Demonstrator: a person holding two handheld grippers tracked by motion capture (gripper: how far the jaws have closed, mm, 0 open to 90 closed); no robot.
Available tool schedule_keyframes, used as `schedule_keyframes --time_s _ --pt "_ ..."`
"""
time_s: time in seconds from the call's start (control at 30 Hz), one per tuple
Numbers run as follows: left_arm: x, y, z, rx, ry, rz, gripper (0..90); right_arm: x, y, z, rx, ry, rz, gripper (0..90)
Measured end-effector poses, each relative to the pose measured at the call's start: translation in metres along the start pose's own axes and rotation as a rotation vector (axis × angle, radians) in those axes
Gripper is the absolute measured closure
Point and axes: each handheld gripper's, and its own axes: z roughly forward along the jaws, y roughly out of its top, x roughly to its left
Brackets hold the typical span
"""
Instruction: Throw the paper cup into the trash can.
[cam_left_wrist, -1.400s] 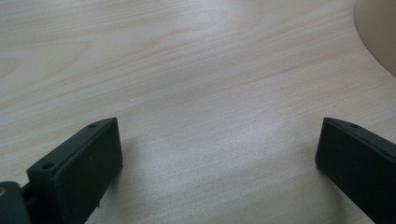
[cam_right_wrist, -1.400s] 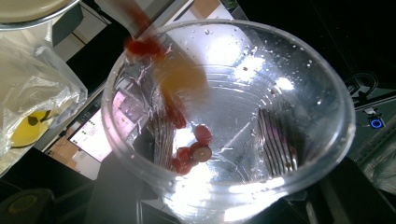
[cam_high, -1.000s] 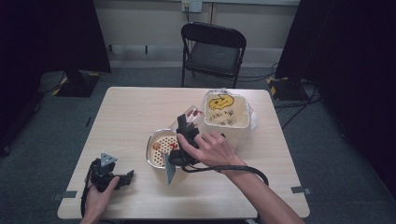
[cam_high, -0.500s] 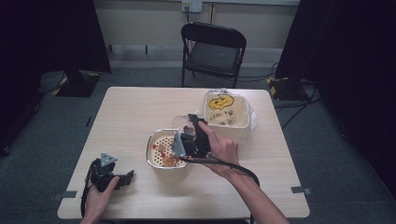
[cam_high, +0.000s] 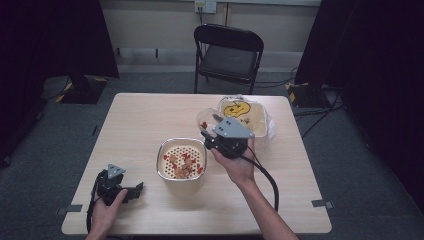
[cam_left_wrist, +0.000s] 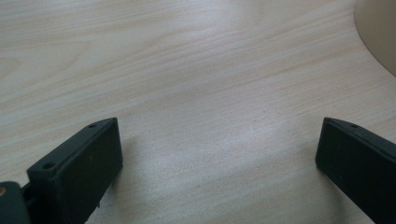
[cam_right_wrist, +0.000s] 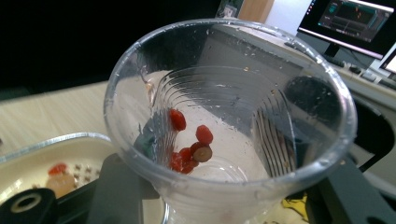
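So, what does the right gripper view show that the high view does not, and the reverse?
Right gripper view: a few red pieces stuck inside the clear cup, plus a monitor behind.

High view: the left gripper resting open on the table, the folding chair, and the container with a yellow face.

Both: the cup clamped in the right gripper and the strainer bowl.

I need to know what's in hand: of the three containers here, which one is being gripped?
The clear plastic cup, clamped in the right gripper. The strainer bowl and the smiley-face tub sit untouched on the table.
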Motion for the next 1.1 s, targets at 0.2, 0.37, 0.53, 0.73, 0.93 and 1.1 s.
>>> schedule_keyframes --time_s 0.2,0.37,0.53,0.73,0.93,1.1 --pt "0.000 0.000 0.000 0.000 0.000 0.000 0.0 -0.019 -0.002 -0.002 -0.083 0.056 0.185 48.0" --pt "0.000 0.000 0.000 0.000 0.000 0.000 0.0 -0.027 0.000 -0.004 -0.115 0.053 0.232 47.9" --pt "0.000 0.000 0.000 0.000 0.000 0.000 0.0 -0.042 0.003 -0.006 -0.136 0.037 0.278 47.7" --pt "0.000 0.000 0.000 0.000 0.000 0.000 0.0 -0.070 0.004 -0.008 -0.126 -0.010 0.313 47.3" --pt "0.000 0.000 0.000 0.000 0.000 0.000 0.0 -0.092 0.001 -0.005 -0.093 -0.050 0.325 44.7" --pt "0.000 0.000 0.000 0.000 0.000 0.000 0.0 -0.107 0.000 0.000 -0.075 -0.075 0.338 44.8"
